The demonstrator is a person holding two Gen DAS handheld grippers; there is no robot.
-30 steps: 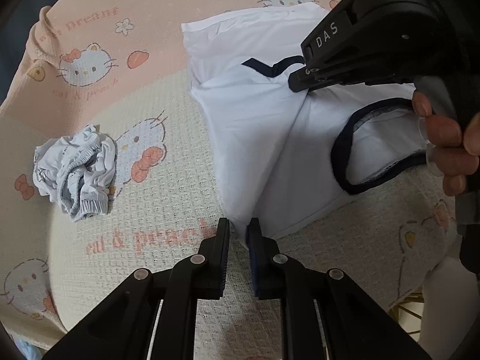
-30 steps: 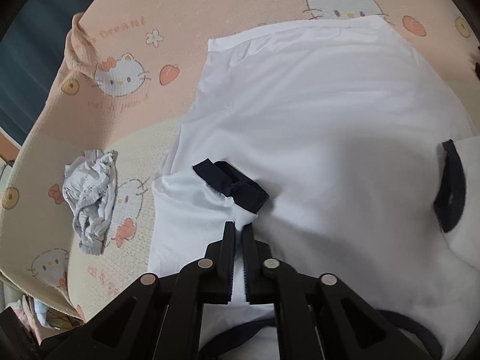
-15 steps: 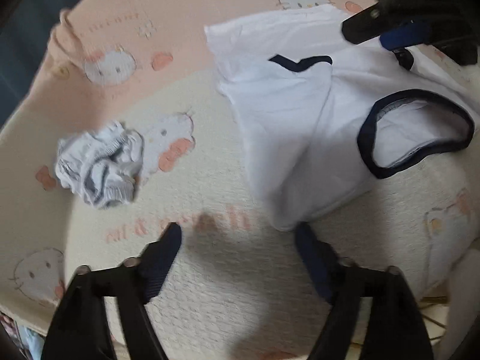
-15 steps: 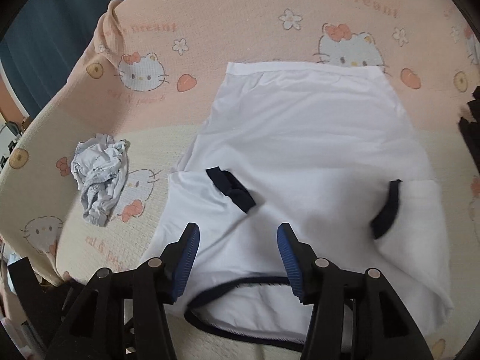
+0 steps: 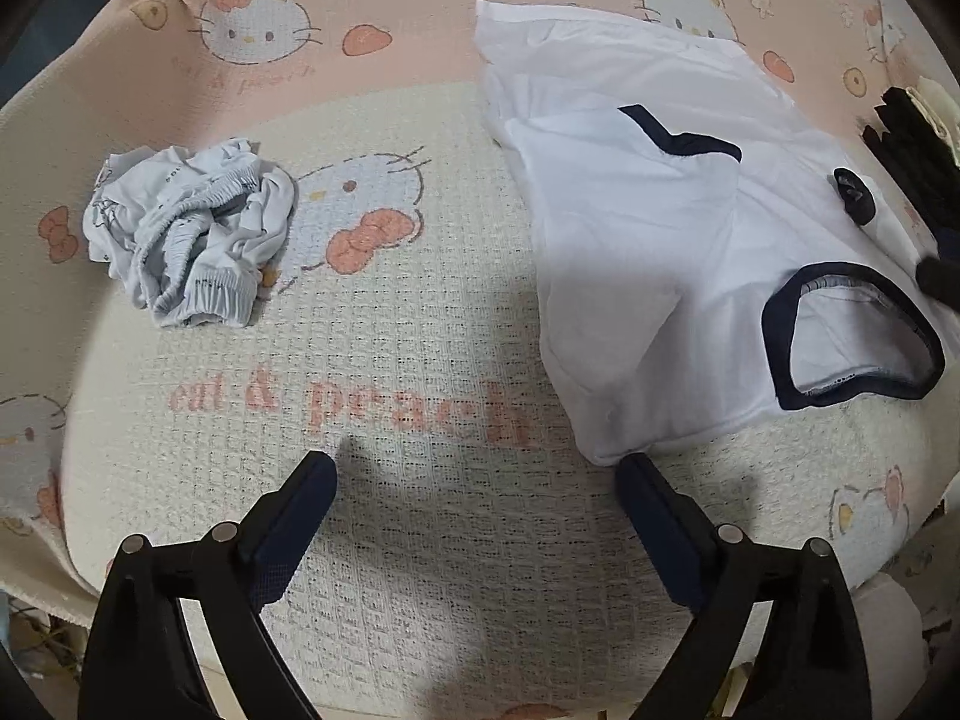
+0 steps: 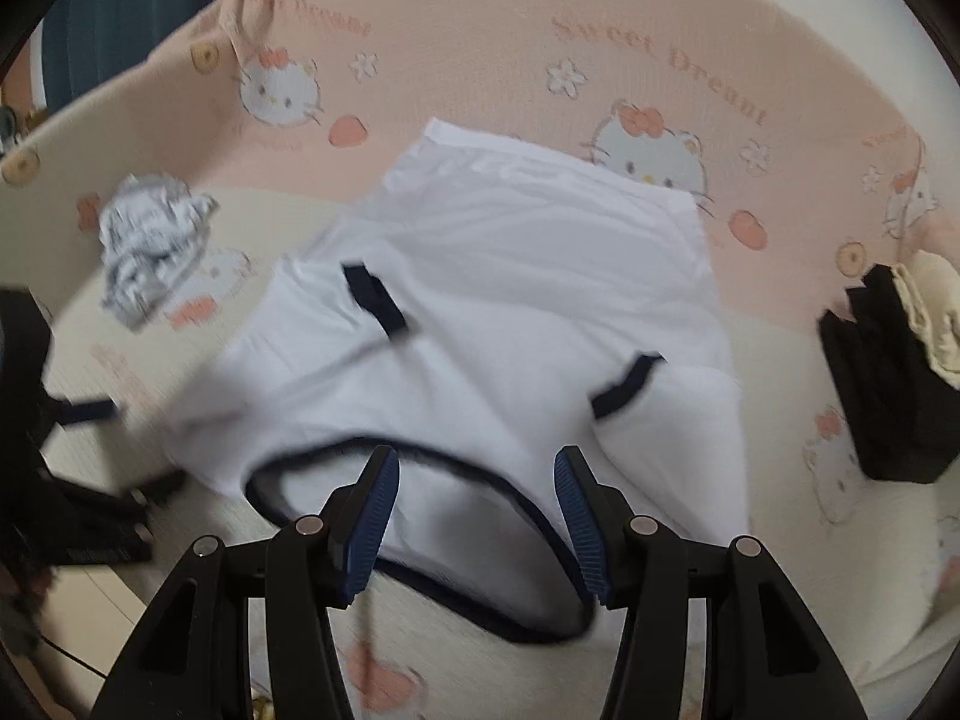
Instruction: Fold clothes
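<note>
White cotton T-shirt with navy trim (image 5: 648,276) lies spread on the cream-and-pink cartoon-cat blanket (image 5: 420,540), neck opening toward the near edge, hem toward the pink band at the back. Both short sleeves are turned inward over the body, their navy cuffs (image 6: 375,300) showing on top of the white cloth, which narrows the shirt into a rough column. That fits a shirt part-way through folding, with the sides brought in and the length still open, though this one view cannot say how it came to lie so.

Left gripper (image 5: 474,504) hangs over bare blanket with its fingers spread wide and nothing between them; its right finger sits just beside the shirt's near corner, probably because that corner is the natural place to take hold of the shoulder edge. Right gripper (image 6: 477,516) is likewise spread and empty, poised above the navy-edged neckline (image 6: 420,540), straddling the collar region where a lengthwise fold would begin. The right wrist view is blurred, so its exact height over the cloth cannot be told.

Crumpled pale-grey striped garment (image 5: 192,234) sits well apart to the left, loose and unfolded. Dark folded clothing with a cream piece on top (image 6: 894,360) rests at the right edge, apparently set aside as a stack.
</note>
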